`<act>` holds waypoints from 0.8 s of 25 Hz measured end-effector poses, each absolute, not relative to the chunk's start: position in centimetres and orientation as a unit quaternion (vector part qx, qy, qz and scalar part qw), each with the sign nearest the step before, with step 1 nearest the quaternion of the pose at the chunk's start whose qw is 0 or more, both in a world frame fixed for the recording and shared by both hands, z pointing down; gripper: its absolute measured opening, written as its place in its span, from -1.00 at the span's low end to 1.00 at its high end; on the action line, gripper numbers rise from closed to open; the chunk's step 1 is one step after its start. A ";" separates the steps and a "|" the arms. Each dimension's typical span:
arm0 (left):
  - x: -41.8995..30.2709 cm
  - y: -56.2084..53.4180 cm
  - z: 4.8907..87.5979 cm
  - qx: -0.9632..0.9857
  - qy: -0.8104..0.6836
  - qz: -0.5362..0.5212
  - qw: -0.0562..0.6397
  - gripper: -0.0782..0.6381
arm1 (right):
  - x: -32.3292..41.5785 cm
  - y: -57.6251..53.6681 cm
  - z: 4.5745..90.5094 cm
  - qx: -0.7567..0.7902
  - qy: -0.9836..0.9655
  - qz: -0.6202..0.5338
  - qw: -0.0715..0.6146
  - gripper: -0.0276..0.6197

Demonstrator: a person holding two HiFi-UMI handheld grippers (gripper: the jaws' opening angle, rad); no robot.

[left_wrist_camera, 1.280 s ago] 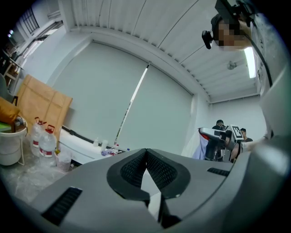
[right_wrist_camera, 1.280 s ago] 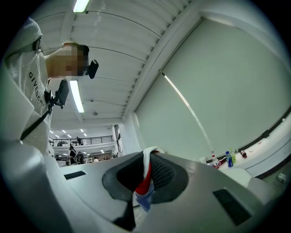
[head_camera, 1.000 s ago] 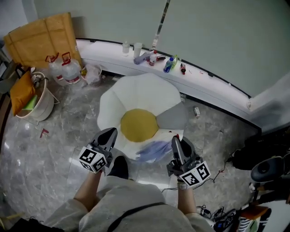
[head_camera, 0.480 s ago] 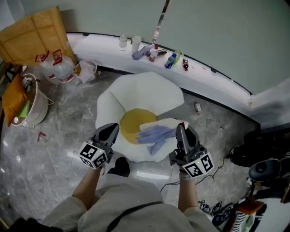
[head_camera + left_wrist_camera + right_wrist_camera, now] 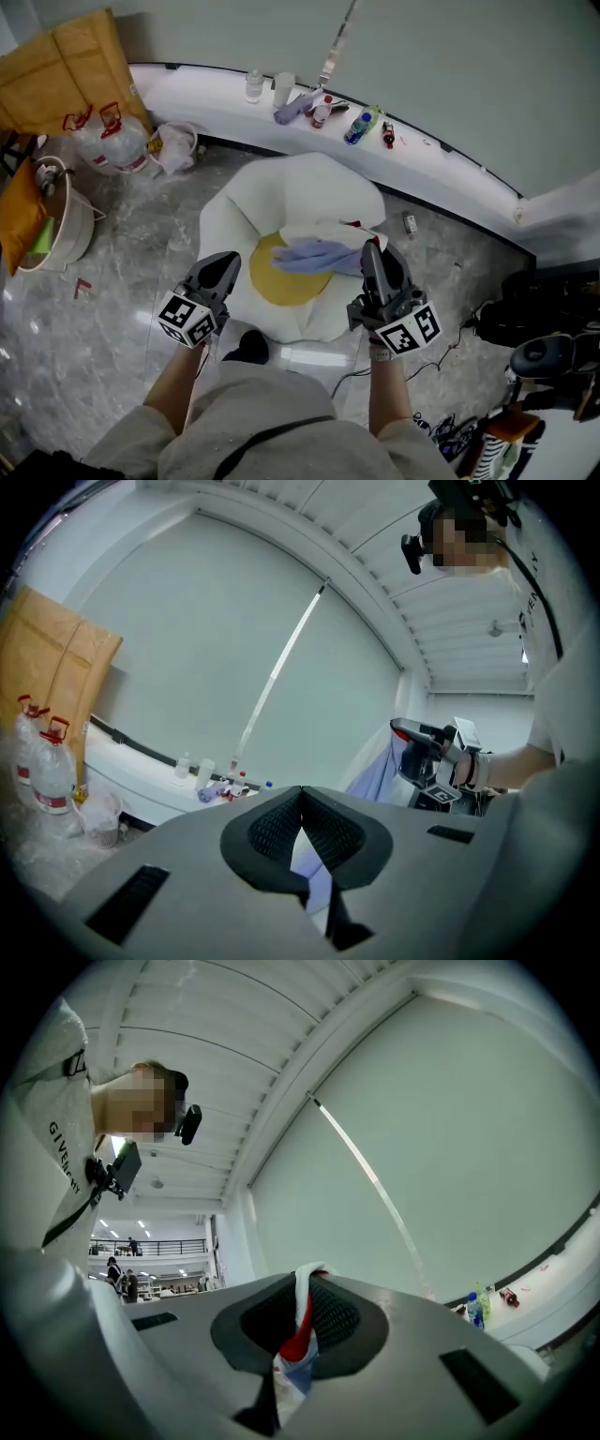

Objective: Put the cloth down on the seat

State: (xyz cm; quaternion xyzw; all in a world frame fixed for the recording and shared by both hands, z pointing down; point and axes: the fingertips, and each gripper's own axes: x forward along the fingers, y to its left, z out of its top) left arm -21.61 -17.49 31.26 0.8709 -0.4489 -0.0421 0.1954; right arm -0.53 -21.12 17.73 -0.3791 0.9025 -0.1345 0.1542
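Clenched on a red-edged fold of cloth (image 5: 298, 1335): fingers (image 5: 342, 1321) of the right gripper (image 5: 372, 251), with nothing else between them. Pressed together on nothing: fingers (image 5: 272, 832) of the left gripper (image 5: 225, 261), poised just beside the near left edge of the yellow seat (image 5: 281, 286).

Spread leftward from the right gripper in lavender and white, above the far half of that seat on a white chair (image 5: 281, 192). Touching the cushion or not: impossible to tell. Not yet laid down, by the look of it.

Likely to go wrong from here: letting go with most of the fabric bunched toward the right rim, so that it slides off onto the floor (image 5: 112, 281). Equally possible: a fold snagging between the pads on release and lifting away again.

Shown only in the head view: where the cloth hangs over the seat, plus bottles (image 5: 361, 127) on the ledge (image 5: 216, 98) behind. Shown only in the right gripper view: the pinch itself, red stripe and all. Shown only in the left gripper view: the drape hanging beneath the right gripper, seen side on.
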 end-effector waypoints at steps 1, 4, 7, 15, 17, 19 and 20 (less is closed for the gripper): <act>-21.7 -17.8 31.5 0.871 -0.448 -0.042 0.197 -0.74 | -0.6 -21.5 18.6 -0.381 0.901 -0.142 0.150 -0.82; -21.5 -18.5 32.3 0.870 -0.447 -0.042 0.206 -0.74 | -0.6 -22.8 21.2 -0.387 0.897 -0.165 0.133 -0.82; -21.5 -18.5 33.2 0.868 -0.444 -0.039 0.219 -0.74 | -0.9 -24.2 23.8 -0.389 0.898 -0.178 0.105 -0.82; -21.4 -18.3 37.4 0.854 -0.455 -0.007 0.253 -0.74 | 0.3 -26.8 30.5 -0.407 0.884 -0.215 0.080 -0.82; -21.1 -18.5 38.1 0.849 -0.461 0.000 0.258 -0.74 | 0.7 -27.3 32.3 -0.408 0.880 -0.228 0.084 -0.82; -20.7 -19.1 38.7 0.842 -0.469 0.001 0.265 -0.74 | 1.3 -28.0 34.0 -0.411 0.876 -0.238 0.086 -0.82; -20.4 -19.5 39.2 0.841 -0.470 0.000 0.268 -0.74 | 1.6 -28.3 34.9 -0.414 0.874 -0.241 0.085 -0.82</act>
